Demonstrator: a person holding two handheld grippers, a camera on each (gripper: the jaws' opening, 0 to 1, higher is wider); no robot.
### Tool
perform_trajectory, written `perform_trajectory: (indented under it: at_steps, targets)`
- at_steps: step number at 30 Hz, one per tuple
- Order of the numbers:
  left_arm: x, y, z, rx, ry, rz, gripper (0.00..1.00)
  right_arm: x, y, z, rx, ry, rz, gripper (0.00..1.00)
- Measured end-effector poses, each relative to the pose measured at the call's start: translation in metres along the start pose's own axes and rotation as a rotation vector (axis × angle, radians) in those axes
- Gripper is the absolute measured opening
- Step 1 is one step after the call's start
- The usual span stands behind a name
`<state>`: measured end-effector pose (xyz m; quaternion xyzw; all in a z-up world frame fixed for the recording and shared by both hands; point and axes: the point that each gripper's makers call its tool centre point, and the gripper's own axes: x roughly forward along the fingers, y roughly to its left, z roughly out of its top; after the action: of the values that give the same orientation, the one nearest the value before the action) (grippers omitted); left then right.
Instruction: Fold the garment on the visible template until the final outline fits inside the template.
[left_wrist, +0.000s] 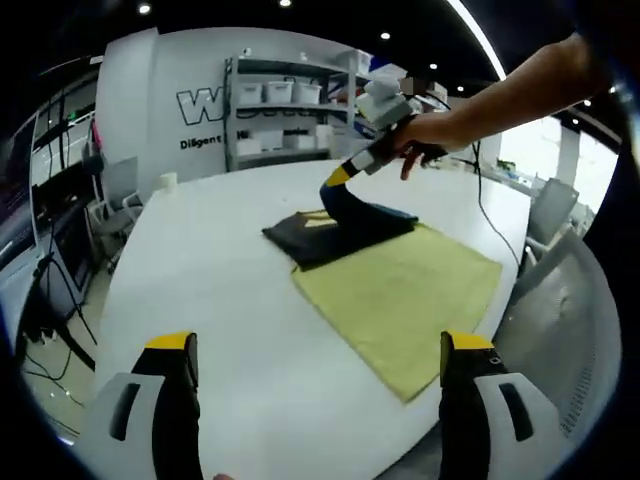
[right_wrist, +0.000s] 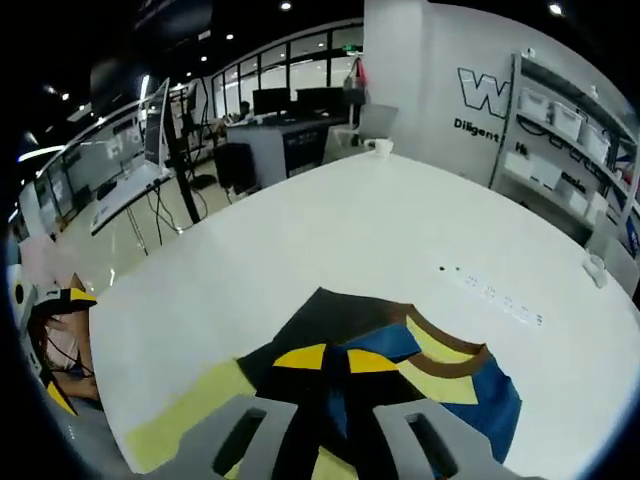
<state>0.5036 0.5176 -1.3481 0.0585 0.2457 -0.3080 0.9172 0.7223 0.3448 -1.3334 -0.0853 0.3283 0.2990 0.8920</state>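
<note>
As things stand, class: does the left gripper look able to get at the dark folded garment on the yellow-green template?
Probably yes. The left gripper hangs open with bare white table ahead, though the right gripper already pinches the dark folded garment lying partly on the yellow-green template.

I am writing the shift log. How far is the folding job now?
Partly done: the garment is bunched at one corner of the yellow template. In hand: the right gripper pinches its fabric. The left gripper hangs open over the table. Left: flattening within the outline.
</note>
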Motion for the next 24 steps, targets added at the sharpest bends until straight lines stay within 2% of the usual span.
perform_trajectory:
  at_steps: [2, 5, 12, 18, 24]
  targets:
    - [0.001, -0.001, 0.000, -0.003, -0.004, -0.002, 0.98, 0.001, 0.003, 0.008, 0.003, -0.037, 0.017, 0.04]
    - [0.002, 0.000, -0.003, -0.008, 0.002, 0.000, 0.99, 0.002, 0.005, 0.010, -0.016, -0.030, 0.034, 0.10]
    - [0.004, 0.000, -0.005, -0.014, 0.006, -0.001, 0.99, -0.004, -0.006, 0.022, -0.027, -0.055, 0.021, 0.10]
    - [0.007, 0.001, -0.004, -0.021, 0.005, -0.005, 0.99, -0.006, -0.015, 0.015, -0.010, -0.046, 0.012, 0.09]
    - [0.009, -0.001, -0.001, -0.012, 0.005, -0.016, 0.99, -0.004, -0.009, 0.002, -0.012, -0.024, 0.025, 0.09]
